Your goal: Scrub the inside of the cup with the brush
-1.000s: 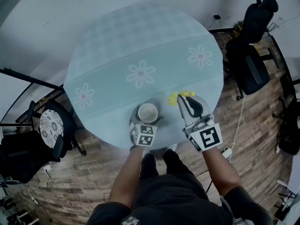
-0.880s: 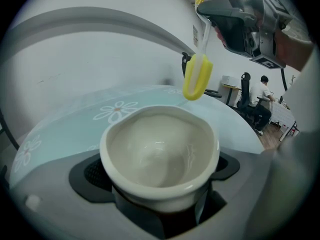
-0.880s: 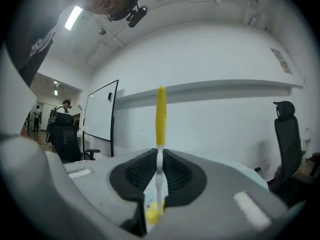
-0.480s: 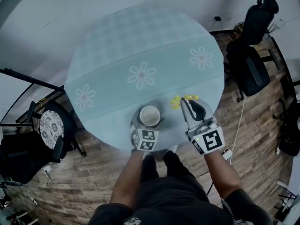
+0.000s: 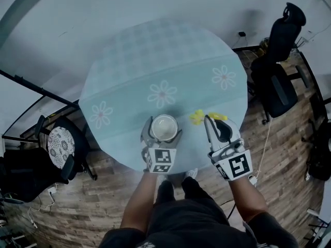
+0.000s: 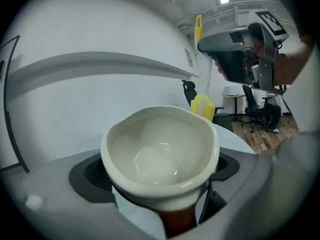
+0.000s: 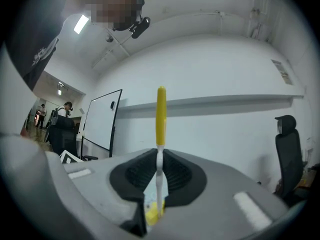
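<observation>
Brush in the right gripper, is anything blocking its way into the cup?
Nothing visible blocks it. The cup, clamped in the left gripper, has an empty, uncovered mouth. The brush, clamped in the right gripper, hangs just beside the rim, with only open air between them.

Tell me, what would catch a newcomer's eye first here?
A white cup is clamped in the left gripper, over the near edge of a round table covered in pale blue cloth with daisies. Beside it, the right gripper pinches a thin yellow brush, not yet in the cup.
</observation>
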